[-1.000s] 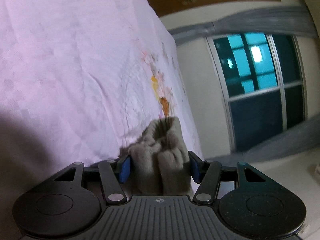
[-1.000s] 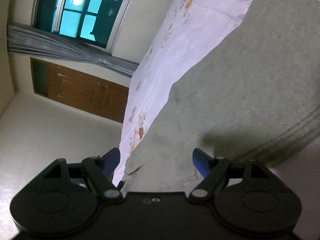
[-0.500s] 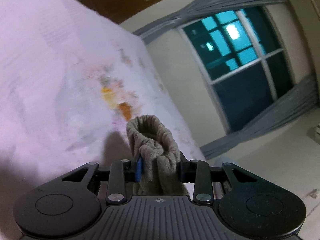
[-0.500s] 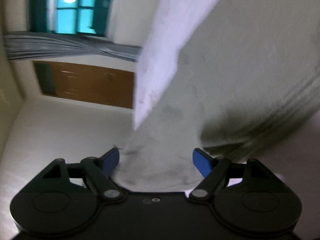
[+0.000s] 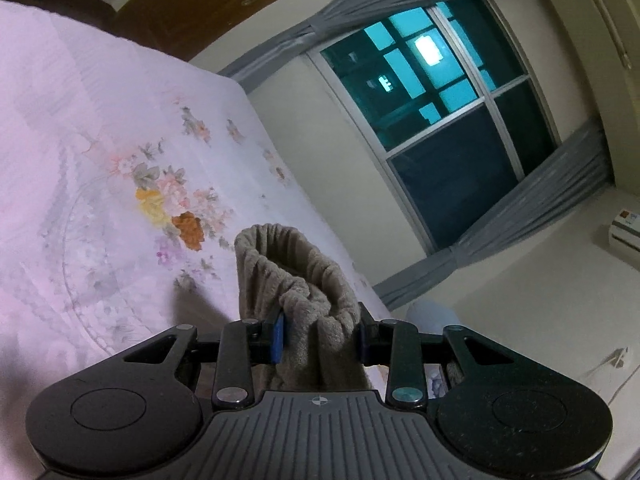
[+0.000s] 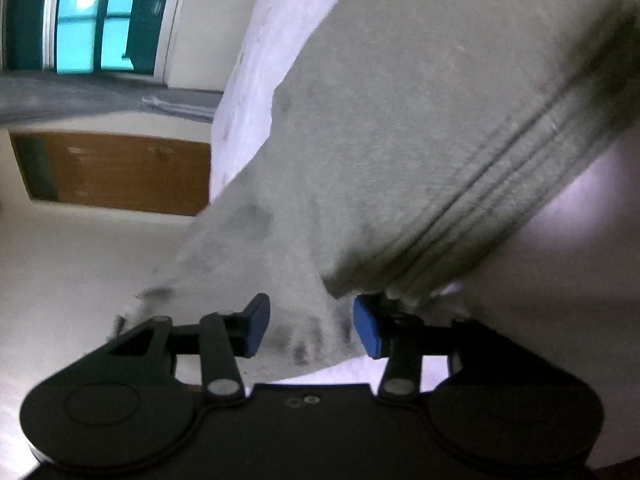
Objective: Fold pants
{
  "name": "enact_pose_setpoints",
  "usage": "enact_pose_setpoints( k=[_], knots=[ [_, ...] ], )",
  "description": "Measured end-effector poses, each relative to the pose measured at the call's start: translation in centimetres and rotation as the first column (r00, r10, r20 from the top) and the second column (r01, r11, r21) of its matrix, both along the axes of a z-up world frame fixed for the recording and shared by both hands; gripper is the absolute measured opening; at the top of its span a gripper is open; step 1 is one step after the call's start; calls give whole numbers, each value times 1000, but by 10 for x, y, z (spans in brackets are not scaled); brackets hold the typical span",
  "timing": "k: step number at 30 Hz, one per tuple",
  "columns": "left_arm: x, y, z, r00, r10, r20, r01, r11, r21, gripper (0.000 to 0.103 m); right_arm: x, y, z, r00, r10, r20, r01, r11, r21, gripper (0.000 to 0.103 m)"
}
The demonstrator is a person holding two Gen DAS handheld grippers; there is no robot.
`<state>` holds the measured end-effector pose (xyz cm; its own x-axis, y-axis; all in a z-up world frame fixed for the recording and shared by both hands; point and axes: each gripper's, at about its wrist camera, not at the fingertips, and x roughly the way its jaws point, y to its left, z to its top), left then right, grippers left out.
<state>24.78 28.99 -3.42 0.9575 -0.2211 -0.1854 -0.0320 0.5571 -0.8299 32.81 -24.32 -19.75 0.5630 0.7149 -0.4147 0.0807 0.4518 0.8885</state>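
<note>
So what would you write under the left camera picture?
Left gripper pinching a bunched grey pants cuff above the flowery bedsheet.

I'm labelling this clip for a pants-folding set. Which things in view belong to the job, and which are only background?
Part of the job:
- grey pants, bunched cuff
- left hand-held gripper, shut on the cuff
- right hand-held gripper, jaws just closing around a pants corner
- flowered bedsheet under the pants

Background:
- window
- grey curtain
- wooden door
- air conditioner
</note>
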Motion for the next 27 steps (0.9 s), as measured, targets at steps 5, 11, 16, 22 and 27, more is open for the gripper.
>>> enact_pose_setpoints(
  k=[5, 11, 16, 22, 27],
  knots=[
    [-4, -7, 8, 1000, -4, -1, 4, 1000, 16, 34, 4, 1, -10, 998, -33, -47, 31, 999, -28, 25],
    [-6, -9, 12, 1000, -6, -2, 6, 1000, 29, 34, 1, 5, -13, 1000, 3, -10, -4, 999, -40, 28],
    [-11, -18, 28, 1000, -17, 3, 16, 996, 84, 34, 4, -1, -22, 999, -3, -47, 2, 1000, -19, 17],
    [-5, -67, 80, 994, -95, 50, 82, 973, 215, 34, -40, -61, 27, 976, -140, 164, 127, 988, 89, 97],
    [22, -169, 116, 954, -287, 88, 246, 915, 320, 34, -60, -152, 40, 923, -333, 195, 304, 939, 164, 97]
  ],
)
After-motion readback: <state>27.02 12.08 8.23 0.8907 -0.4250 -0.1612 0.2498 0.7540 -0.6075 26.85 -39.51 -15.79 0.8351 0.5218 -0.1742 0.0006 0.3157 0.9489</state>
